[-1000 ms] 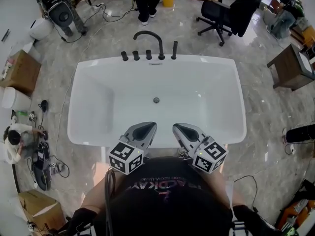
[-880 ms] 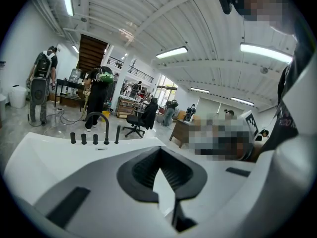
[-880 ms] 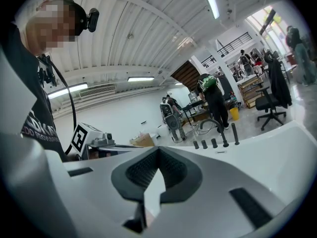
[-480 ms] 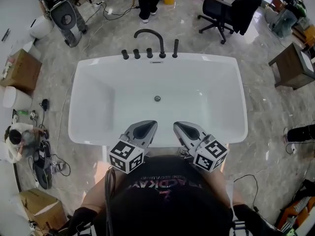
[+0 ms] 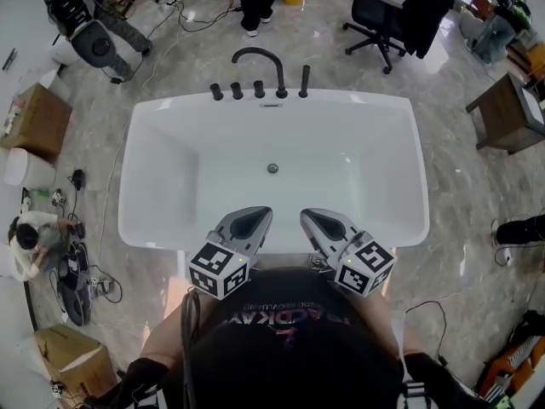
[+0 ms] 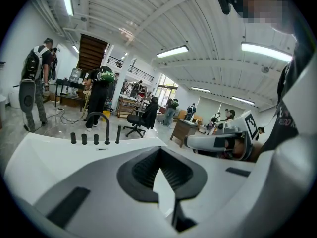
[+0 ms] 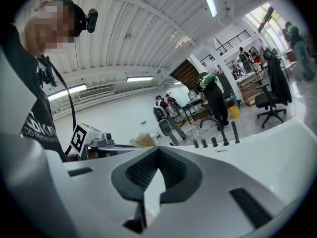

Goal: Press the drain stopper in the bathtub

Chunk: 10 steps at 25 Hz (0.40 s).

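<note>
A white bathtub (image 5: pixel 407 126) fills the middle of the head view. Its small round metal drain stopper (image 5: pixel 272 168) sits on the tub floor, near the middle. My left gripper (image 5: pixel 255 216) and right gripper (image 5: pixel 312 218) hover side by side over the tub's near rim, well short of the stopper. Both are shut with nothing between the jaws. In the left gripper view the left gripper (image 6: pixel 159 149) points across the tub toward the black faucet (image 6: pixel 102 125). In the right gripper view the right gripper (image 7: pixel 158 150) does the same. The stopper is hidden in both gripper views.
A black arched faucet (image 5: pixel 261 64) and several black knobs stand on the tub's far rim. Around the tub are marble floor, cardboard boxes (image 5: pixel 32 123), cables, an office chair (image 5: pixel 387 25), a wooden side table (image 5: pixel 504 113) and people standing or crouching.
Both grippers stay where they were. At the far left a person with a round machine has moved further left and away. The head view has shifted slightly.
</note>
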Tool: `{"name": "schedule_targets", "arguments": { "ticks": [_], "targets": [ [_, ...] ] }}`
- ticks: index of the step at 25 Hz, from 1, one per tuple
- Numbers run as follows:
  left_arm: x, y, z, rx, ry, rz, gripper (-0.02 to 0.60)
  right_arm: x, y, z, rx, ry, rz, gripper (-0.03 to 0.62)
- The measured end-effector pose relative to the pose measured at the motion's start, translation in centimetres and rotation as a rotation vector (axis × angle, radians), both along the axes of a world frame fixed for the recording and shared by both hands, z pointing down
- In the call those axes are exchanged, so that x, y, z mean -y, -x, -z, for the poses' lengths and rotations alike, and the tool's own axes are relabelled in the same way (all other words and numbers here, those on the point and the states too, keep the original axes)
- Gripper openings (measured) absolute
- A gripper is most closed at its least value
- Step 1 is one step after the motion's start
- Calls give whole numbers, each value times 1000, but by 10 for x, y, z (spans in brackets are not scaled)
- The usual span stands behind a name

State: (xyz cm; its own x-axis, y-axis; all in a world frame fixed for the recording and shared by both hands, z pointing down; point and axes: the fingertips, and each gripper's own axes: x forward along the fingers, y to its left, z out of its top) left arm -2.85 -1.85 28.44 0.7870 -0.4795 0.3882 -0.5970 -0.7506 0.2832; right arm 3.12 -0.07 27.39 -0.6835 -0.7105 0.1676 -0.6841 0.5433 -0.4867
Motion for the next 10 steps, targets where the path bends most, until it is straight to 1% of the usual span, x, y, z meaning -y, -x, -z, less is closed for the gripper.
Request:
{"name": "schedule_targets", "arguments": {
  "ticks": [10],
  "targets": [
    [-2, -4, -2, -1, -4, 5, 8, -1, -5, -3, 5, 0, 1, 11]
  ]
}}
